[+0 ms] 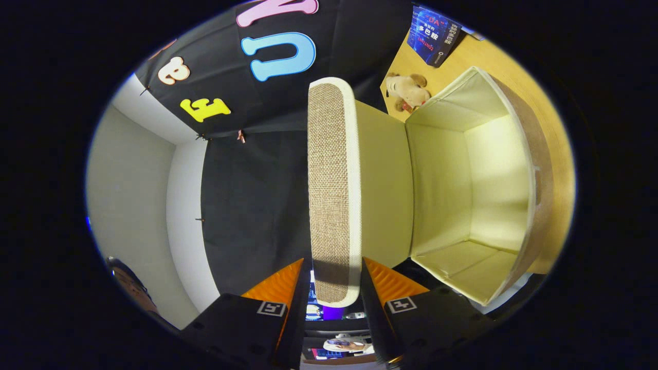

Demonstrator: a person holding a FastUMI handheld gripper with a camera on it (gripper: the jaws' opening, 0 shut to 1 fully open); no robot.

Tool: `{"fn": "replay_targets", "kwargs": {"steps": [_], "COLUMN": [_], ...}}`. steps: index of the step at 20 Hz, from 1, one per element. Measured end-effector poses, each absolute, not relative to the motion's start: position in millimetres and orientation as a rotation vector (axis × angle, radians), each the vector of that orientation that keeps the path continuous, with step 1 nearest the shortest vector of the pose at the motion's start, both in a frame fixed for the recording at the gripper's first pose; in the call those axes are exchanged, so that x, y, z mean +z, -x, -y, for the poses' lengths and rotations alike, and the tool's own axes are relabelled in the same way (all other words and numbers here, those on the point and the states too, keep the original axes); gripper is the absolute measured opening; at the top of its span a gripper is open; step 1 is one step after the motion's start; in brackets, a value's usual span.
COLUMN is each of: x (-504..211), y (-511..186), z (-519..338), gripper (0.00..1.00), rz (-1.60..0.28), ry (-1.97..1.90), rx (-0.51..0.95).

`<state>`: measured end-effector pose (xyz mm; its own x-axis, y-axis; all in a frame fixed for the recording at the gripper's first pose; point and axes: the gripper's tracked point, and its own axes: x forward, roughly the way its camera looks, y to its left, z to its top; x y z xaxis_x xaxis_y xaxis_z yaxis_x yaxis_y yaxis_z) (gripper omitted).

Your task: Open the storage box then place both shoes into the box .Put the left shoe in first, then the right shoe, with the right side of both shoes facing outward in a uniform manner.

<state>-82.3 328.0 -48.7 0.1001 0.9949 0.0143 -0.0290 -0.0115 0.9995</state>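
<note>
Edgewise between the fingers (334,288) stood the lid (331,190) of the storage box (534,174), and both fingers pressed on its rim, holding it raised. At three o'clock of the lid the box gaped open on the counter (560,154), its inside bare. A plush toy (408,91) lay just beyond the box's far edge, at one o'clock.

The gripper (333,267) is rolled onto its side, so that the scene ahead of it appears turned a quarter turn. Its two fingers (280,282) stand a narrow way apart, one on each face of the lid (333,190) of the storage box. Each fingertip lies against the lid's near edge, clamping it between them.
</note>
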Motion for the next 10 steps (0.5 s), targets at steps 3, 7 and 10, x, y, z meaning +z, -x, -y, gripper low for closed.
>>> {"fn": "replay_targets", "kwargs": {"steps": [3, 7, 10], "x": [-48.2, -28.7, -23.4], "y": [61.5, 59.8, 69.7], "z": [-340.9, -366.2, -395.4], "gripper": [0.33, 0.22, 0.22], "rz": [-1.063, -1.082, -1.102], "ry": [-1.265, -1.268, -1.127], "rx": [1.054, 1.062, 1.083]}}
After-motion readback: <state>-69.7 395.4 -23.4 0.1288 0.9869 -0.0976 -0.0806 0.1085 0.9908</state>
